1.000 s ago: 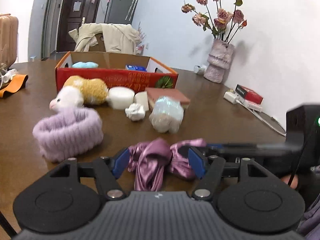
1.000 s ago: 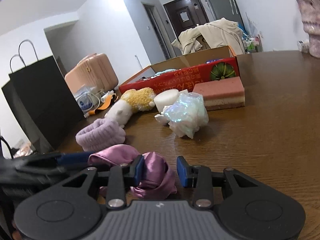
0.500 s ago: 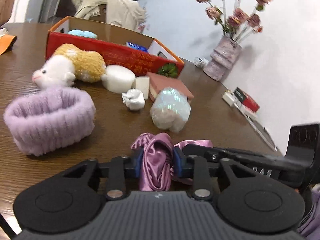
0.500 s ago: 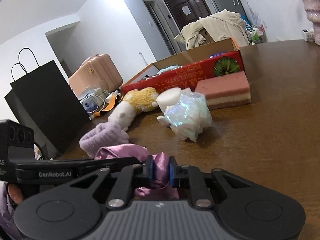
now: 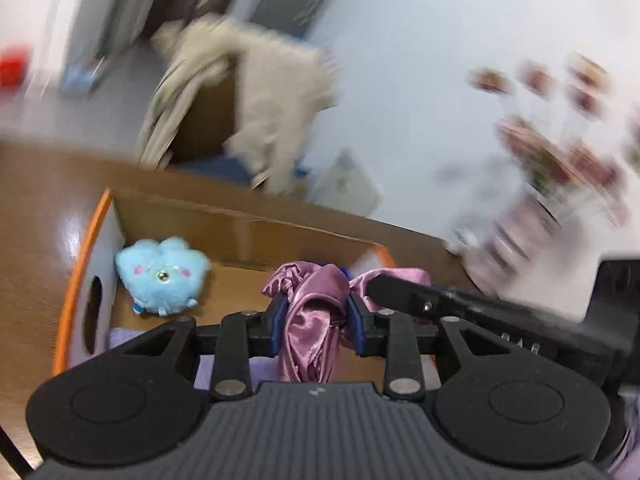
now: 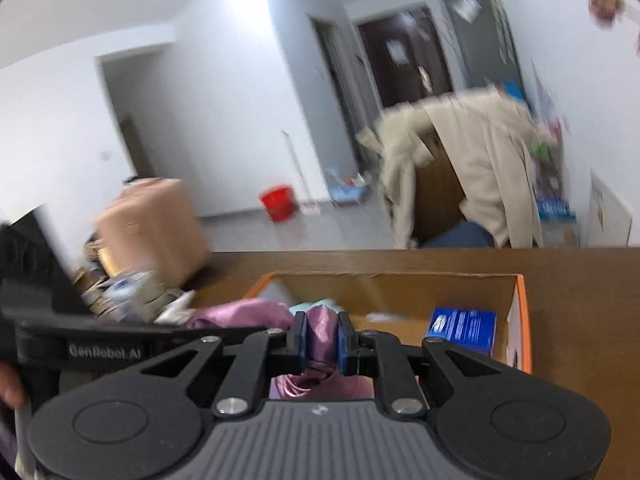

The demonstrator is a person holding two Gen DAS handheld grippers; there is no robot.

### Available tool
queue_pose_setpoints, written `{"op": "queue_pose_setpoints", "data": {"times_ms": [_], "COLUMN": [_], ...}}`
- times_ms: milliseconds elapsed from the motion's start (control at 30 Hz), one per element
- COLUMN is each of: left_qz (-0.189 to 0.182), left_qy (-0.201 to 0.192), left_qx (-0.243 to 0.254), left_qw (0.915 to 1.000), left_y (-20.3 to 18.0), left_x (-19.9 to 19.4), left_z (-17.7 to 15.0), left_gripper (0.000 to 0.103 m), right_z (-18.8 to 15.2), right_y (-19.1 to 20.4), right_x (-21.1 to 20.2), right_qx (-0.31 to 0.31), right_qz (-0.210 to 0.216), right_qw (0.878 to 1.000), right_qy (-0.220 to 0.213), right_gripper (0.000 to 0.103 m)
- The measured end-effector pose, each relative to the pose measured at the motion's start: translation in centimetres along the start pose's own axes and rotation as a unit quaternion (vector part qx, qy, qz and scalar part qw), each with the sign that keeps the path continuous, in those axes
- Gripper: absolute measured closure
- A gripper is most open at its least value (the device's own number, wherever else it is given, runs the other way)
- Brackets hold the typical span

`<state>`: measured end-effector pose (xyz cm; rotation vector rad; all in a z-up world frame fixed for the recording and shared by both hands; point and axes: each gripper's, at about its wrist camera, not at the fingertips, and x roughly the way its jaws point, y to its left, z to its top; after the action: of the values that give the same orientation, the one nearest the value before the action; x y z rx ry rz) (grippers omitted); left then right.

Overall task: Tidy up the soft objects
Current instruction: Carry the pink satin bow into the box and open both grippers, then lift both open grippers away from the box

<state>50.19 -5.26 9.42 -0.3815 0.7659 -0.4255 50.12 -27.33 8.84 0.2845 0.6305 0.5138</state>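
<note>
Satin scrunchie (image 5: 316, 312) (seemingly) between both jaws

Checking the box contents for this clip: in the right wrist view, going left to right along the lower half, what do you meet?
Left gripper's black body → pink satin cloth pinched in the right gripper → blue packet in the box → box's orange right edge.

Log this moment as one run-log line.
left gripper: shut on satin cloth | right gripper: shut on satin cloth | position: over cardboard box | inside: blue plush
</note>
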Motion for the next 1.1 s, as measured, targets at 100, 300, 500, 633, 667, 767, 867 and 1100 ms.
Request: {"op": "queue_pose_setpoints", "data": {"times_ms": [100,300,500,633,667,767,867,1100], "left_qz": [0.030,0.087,0.067,0.076,0.077,0.079,0.091,0.107], "left_qy": [0.024,0.039,0.001,-0.031,-0.039,-0.062,-0.081,-0.115], "left_qx": [-0.040,-0.039,0.010,0.056,0.069,0.105,0.136,0.186], "left_qw": [0.9985,0.9947,0.9977,0.9951,0.9939,0.9893,0.9832,0.9698], "left_y": [2.7,5.2,3.1,0.4,-0.2,-2.3,-3.7,-6.4], "left_x": [5.3,9.1,4.5,0.0,-1.3,-5.6,-9.4,-17.1], "left_z": [2.4,2.8,3.7,4.1,4.0,3.3,1.7,-2.3], "left_gripper": [0.071,0.062,0.058,0.054,0.051,0.043,0.041,0.034], "right_z": [1.5,1.2,1.7,3.0,3.2,3.4,2.8,-0.1], "right_y": [-1.5,-1.9,-1.7,-0.3,0.0,1.2,2.1,4.3], "right_x": [6.0,12.1,10.3,6.0,4.9,0.4,-4.4,-14.9], "right_qx": [0.021,-0.005,-0.007,-0.018,-0.021,-0.034,-0.045,-0.083], "right_qz": [-0.038,-0.137,-0.129,-0.122,-0.120,-0.116,-0.111,-0.098], "right_qw": [0.999,0.989,0.991,0.992,0.993,0.992,0.992,0.989], "right_qy": [0.028,0.051,0.032,0.001,-0.005,-0.025,-0.044,-0.079], "right_gripper": [0.089,0.081,0.077,0.075,0.075,0.073,0.064,0.049]}}
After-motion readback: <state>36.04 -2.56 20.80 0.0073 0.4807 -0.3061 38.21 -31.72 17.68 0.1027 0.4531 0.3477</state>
